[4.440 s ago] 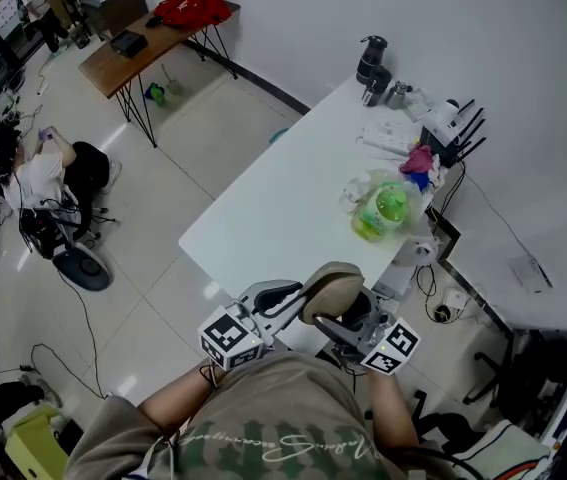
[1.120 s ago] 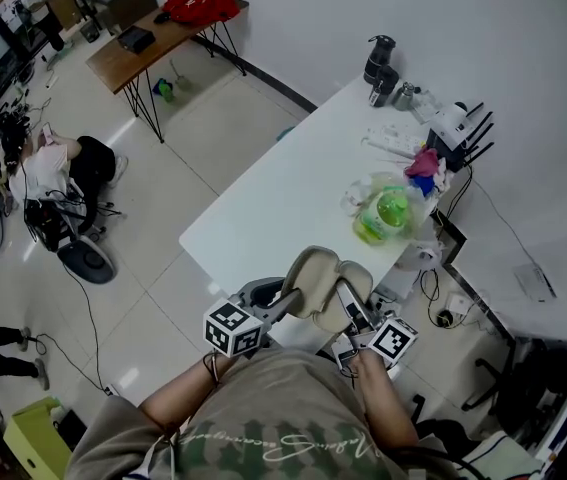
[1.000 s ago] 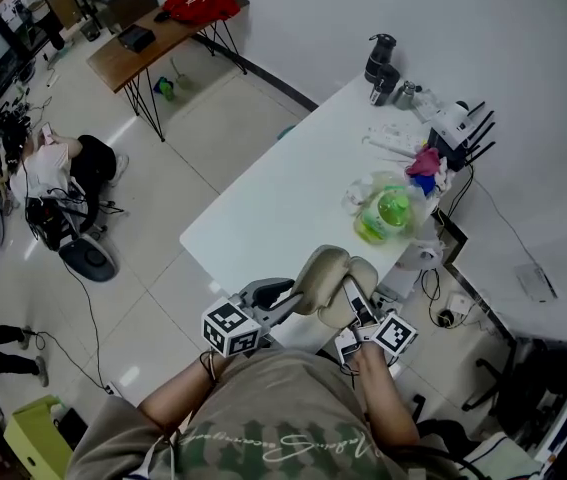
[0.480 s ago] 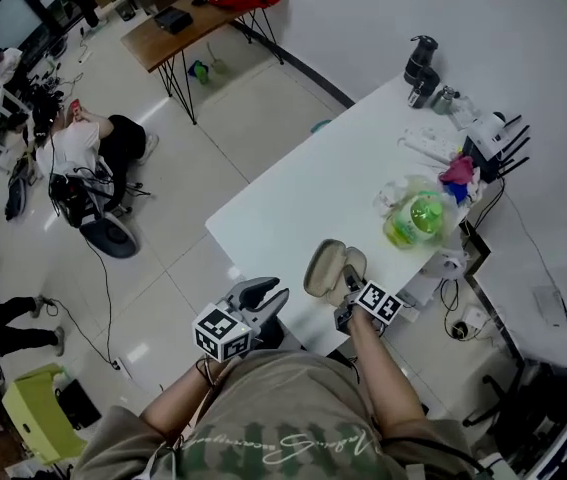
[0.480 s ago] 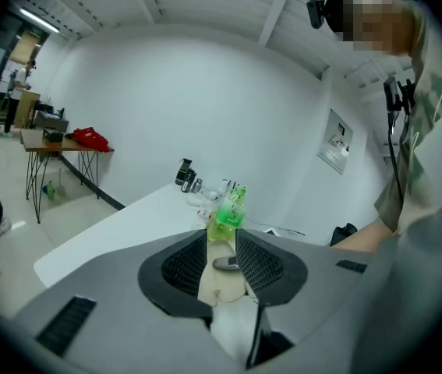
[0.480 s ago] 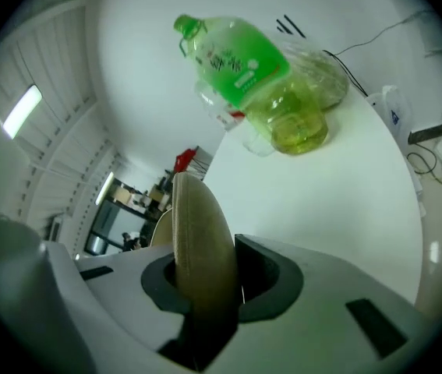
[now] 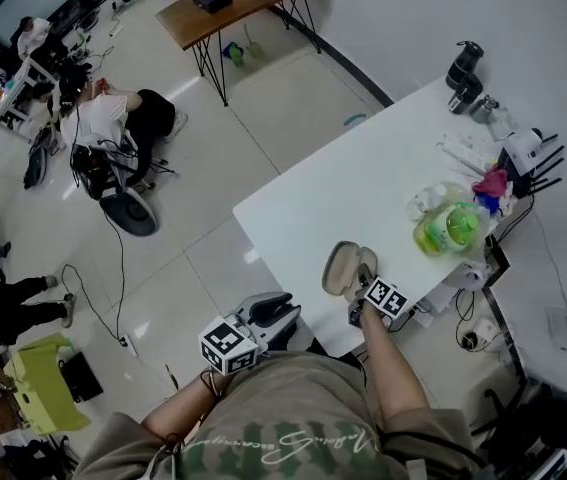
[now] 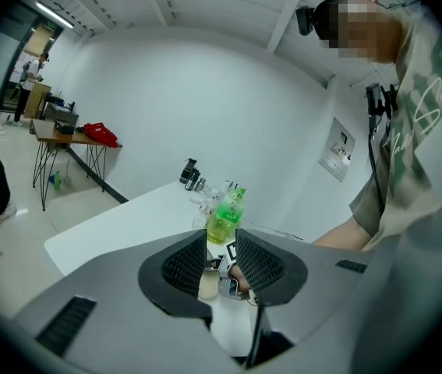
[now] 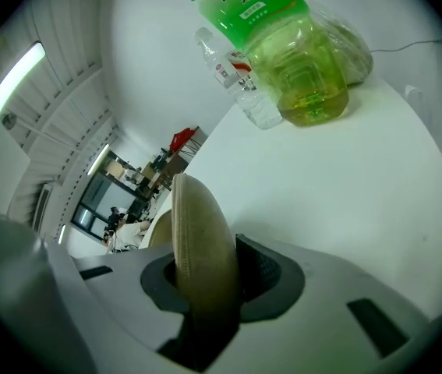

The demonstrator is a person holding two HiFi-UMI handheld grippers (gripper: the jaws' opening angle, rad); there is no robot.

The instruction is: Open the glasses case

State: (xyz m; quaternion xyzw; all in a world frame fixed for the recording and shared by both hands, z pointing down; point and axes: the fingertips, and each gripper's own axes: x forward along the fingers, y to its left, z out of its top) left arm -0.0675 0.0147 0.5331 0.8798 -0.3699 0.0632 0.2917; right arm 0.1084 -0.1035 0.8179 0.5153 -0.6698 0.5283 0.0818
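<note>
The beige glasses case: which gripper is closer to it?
Right. The right gripper is clamped on the glasses case at the table edge; the left gripper hangs open beside the table, apart from the case.

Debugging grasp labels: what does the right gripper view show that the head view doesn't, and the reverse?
Right gripper view only: the right gripper with its jaws clamped on one beige shell of the glasses case, seen edge-on.
Head view only: the left gripper off the table, over the floor, holding nothing; also a brown desk far back.
Both: the case, the green tea bottle and the white table.
</note>
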